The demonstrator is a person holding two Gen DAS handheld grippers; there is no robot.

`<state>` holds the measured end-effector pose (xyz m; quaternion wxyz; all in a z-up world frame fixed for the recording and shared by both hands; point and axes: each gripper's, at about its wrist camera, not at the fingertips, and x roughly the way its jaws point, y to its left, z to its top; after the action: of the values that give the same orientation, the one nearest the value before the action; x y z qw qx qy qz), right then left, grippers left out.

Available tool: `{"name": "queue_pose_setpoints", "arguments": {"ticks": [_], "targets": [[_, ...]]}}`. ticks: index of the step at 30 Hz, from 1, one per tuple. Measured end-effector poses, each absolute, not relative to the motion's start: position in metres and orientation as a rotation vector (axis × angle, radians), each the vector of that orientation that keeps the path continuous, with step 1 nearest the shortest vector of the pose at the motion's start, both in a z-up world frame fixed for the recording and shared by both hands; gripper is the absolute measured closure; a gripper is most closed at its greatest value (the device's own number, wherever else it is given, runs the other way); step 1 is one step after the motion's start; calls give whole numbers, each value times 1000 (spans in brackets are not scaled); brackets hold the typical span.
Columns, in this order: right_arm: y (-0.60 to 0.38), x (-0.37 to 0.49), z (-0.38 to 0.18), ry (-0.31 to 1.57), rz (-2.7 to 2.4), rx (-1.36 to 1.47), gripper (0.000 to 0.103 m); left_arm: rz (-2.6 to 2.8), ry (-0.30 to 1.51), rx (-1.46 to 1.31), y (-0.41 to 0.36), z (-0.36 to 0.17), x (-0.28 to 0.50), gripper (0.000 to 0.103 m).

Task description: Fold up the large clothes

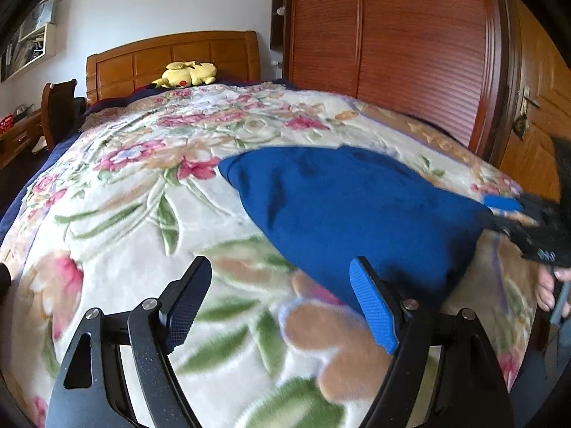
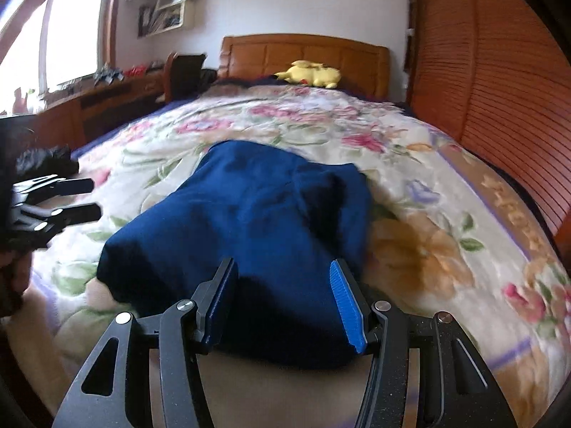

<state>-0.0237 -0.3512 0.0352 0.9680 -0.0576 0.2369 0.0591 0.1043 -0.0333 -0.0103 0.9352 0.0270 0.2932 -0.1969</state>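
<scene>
Navy garment: folded bundle on floral bedspread. My left claw spread, empty, beside it. My right claw half-spread, poised over near edge, likely for regrip.

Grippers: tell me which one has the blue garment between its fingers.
The right gripper: its fingers straddle the blue garment. The left gripper hangs beside it over bare floral blanket.
</scene>
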Motion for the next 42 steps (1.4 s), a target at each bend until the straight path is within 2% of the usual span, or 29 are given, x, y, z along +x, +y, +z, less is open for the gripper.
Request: {"name": "queue_pose_setpoints", "arguments": {"ticks": [10, 13, 24, 28, 33, 34, 36, 37, 38, 39, 40, 41, 42], "targets": [[-392, -5, 12, 582, 91, 50, 47, -381, 619, 72, -40, -3, 190, 22], [-384, 4, 6, 603, 98, 29, 47, -381, 628, 78, -45, -6, 215, 25], [-377, 22, -2, 607, 89, 24, 47, -338, 745, 89, -66, -38, 314, 25], [-374, 25, -6, 610, 82, 24, 47, -357, 822, 39, -63, -56, 334, 25], [-376, 32, -9, 619, 93, 61, 47, -374, 837, -2, -62, -66, 334, 27], [-376, 33, -9, 619, 95, 61, 47, -388, 843, -10, -63, -65, 334, 37], [-376, 34, -9, 620, 95, 63, 48, -416, 864, -27, -65, -65, 335, 41], [-375, 33, -9, 618, 101, 63, 51, -419, 870, -22, -66, -64, 336, 50], [-376, 32, -8, 616, 111, 67, 59, -424, 877, -20, -67, -63, 336, 57], [-378, 33, -8, 609, 116, 77, 67, -395, 883, -10, -67, -60, 336, 82], [-380, 32, -7, 602, 123, 89, 71, -384, 890, -5, -68, -58, 336, 89], [-384, 30, -6, 591, 136, 108, 79, -396, 903, -10, -70, -54, 334, 91], [-388, 28, -5, 577, 153, 134, 83, -390, 898, 9, -72, -49, 331, 93]]}}
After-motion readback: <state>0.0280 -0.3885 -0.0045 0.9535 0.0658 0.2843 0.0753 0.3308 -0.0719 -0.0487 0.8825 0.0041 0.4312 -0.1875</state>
